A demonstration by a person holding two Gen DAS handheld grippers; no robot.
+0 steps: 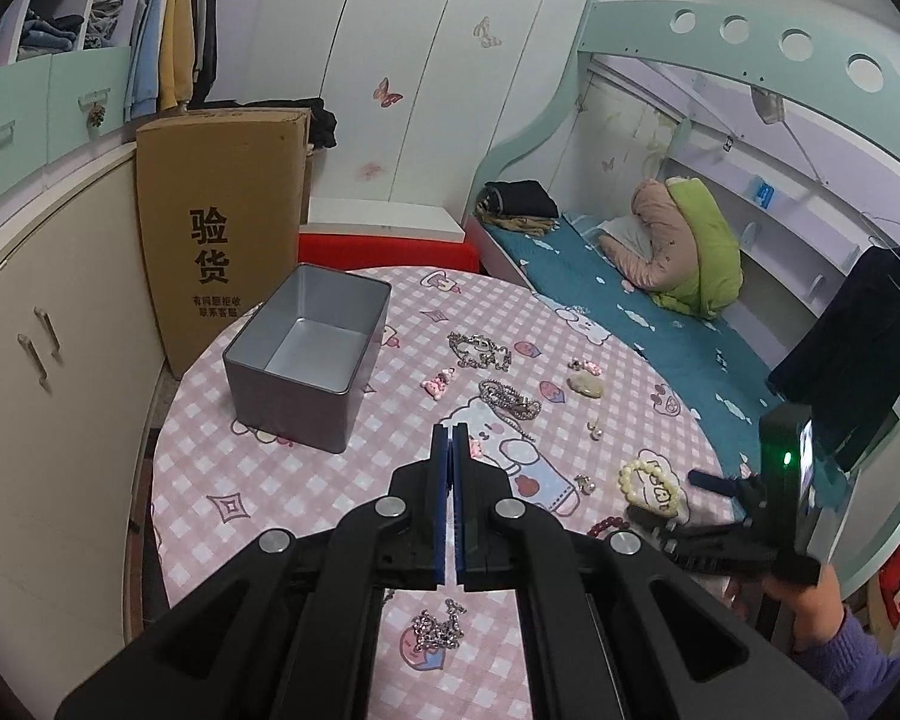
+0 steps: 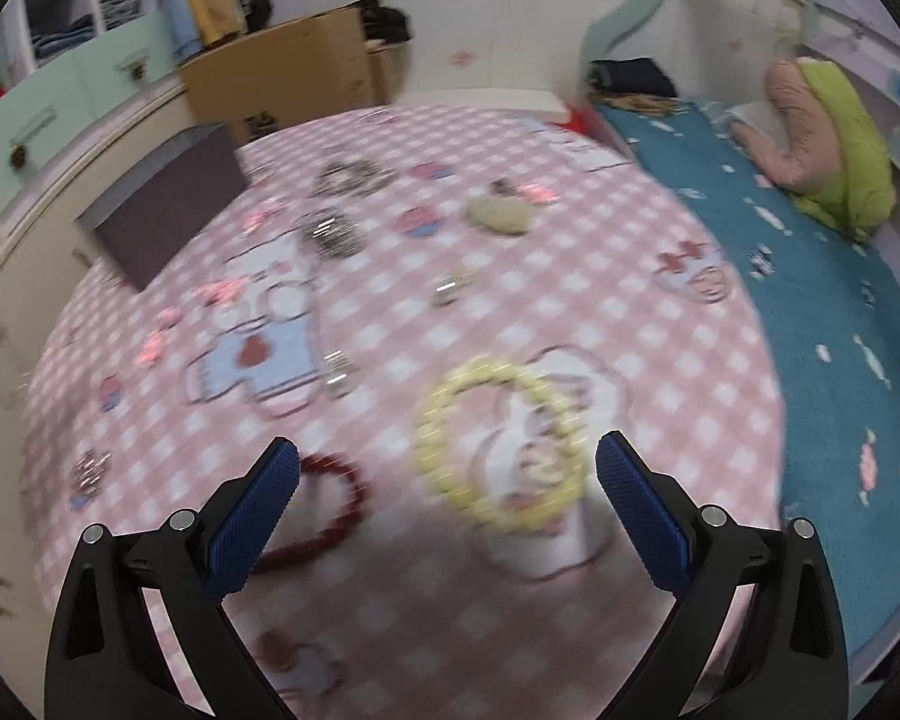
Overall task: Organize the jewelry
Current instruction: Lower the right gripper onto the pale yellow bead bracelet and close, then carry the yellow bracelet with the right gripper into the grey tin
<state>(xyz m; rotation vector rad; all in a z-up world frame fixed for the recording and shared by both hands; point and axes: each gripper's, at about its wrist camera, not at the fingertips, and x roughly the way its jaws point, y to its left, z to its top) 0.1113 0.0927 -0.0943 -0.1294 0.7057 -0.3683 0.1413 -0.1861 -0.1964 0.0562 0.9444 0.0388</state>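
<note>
The round tabletop (image 1: 330,480), covered in a pink checked cloth, carries one open, empty grey metal tin (image 1: 306,354) at its far left. Jewelry lies scattered to the right of the tin and well apart from it: two silver chain heaps (image 1: 480,351) beyond the left gripper (image 1: 450,438), one silver chain (image 1: 438,630) beneath it, one pale stone pendant (image 1: 585,385), one pink charm (image 1: 437,385), one yellow bead bracelet (image 2: 501,444) and one dark red bead bracelet (image 2: 324,510). The left gripper's fingers are pressed together with nothing between them. The right gripper (image 2: 447,501) hovers with fingers spread wide, the yellow bracelet between the tips and the red one by the left finger; contact cannot be told through the blur. One cardboard box (image 1: 222,228) stands behind the tin.
</note>
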